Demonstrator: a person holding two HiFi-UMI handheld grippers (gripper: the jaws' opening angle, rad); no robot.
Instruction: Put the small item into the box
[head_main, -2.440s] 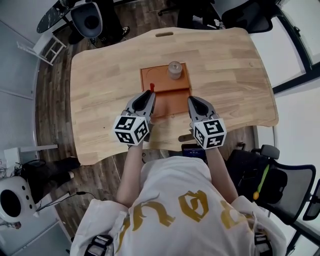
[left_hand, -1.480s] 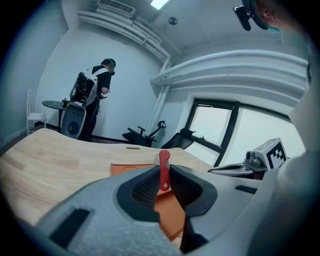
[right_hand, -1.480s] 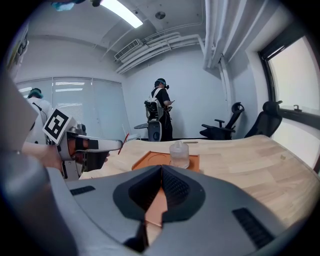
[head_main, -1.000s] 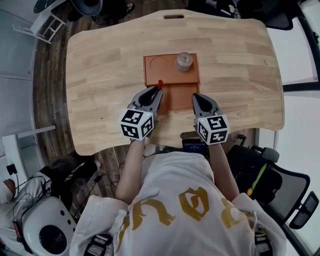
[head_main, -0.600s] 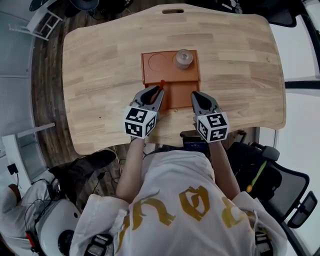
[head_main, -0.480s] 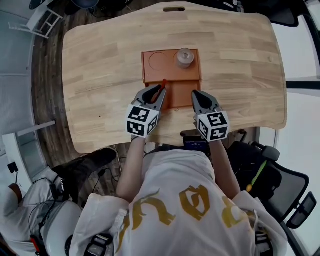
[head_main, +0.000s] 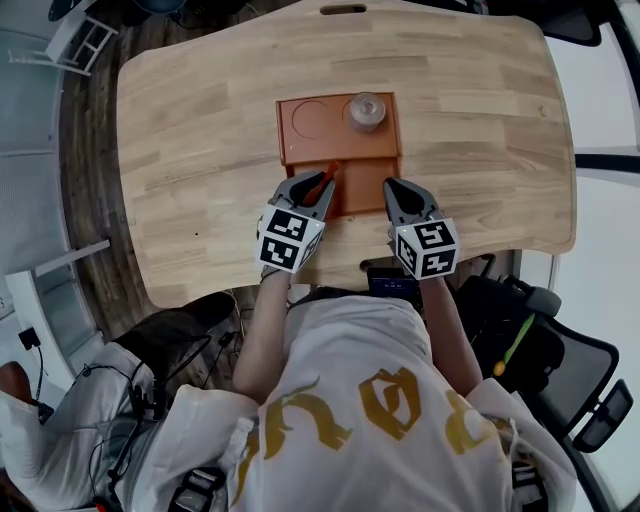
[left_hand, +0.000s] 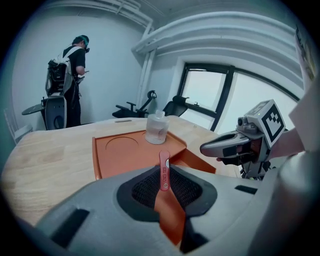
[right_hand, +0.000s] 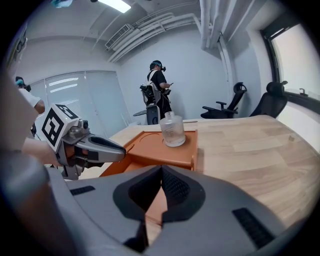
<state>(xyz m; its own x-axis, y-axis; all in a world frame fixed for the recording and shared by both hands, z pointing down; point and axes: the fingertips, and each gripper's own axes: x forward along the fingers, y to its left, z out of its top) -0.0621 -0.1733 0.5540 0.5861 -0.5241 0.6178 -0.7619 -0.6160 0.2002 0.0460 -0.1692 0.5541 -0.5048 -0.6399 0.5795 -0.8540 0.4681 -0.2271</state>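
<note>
Pale matt wooden table (head_main: 200, 120); smooth orange box (head_main: 290, 150); clear glossy bottle (head_main: 366, 110)

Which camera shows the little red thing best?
The left gripper view: the red item stands close-up, pinched in the left gripper. The head view shows only a sliver; the right gripper view doesn't show it.

The head view looks steeply down from above the person and takes in the whole table (head_main: 200, 120), with its far edge uppermost. Both gripper views ride low and close over the table's near edge, side by side, facing its far edge. All three share the orange box (head_main: 312, 122) and the bottle (head_main: 366, 110) standing on it.
</note>
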